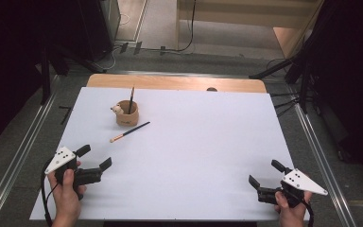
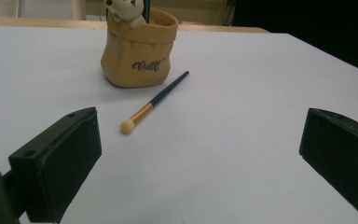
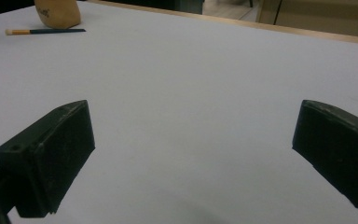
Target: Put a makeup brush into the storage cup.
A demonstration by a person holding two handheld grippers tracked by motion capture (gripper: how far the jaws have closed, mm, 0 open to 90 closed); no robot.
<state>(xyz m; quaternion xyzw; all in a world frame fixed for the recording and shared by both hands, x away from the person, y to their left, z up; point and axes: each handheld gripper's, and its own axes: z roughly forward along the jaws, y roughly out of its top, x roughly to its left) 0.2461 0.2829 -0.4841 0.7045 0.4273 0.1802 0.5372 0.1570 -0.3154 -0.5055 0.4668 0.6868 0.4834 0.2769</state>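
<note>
The left claw (image 1: 96, 158) hovered low over the near left part of the counter (image 1: 194, 156) with its jaws spread wide and nothing between them, aimed toward the loose brush (image 1: 129, 132). That brush lay flat on the white surface just in front of the tan holder (image 1: 126, 113), apart from it, its pale round tip (image 2: 127, 126) toward the person and its dark handle running up and away toward the holder's right side. In the left gripper view the brush sat between the two jaws' lines of sight but well ahead of them, so no contact had been made. A second brush (image 1: 132, 98) stood upright inside the holder, beside a small bear figure (image 1: 117, 109) on its rim.

Judging from this, one brush appeared already stowed and one was left: the reach, the pinch, the lift and the drop into the holder all seemed yet to come. The right claw (image 1: 263, 176) rested open and empty at the near right corner, well apart from everything.
</note>
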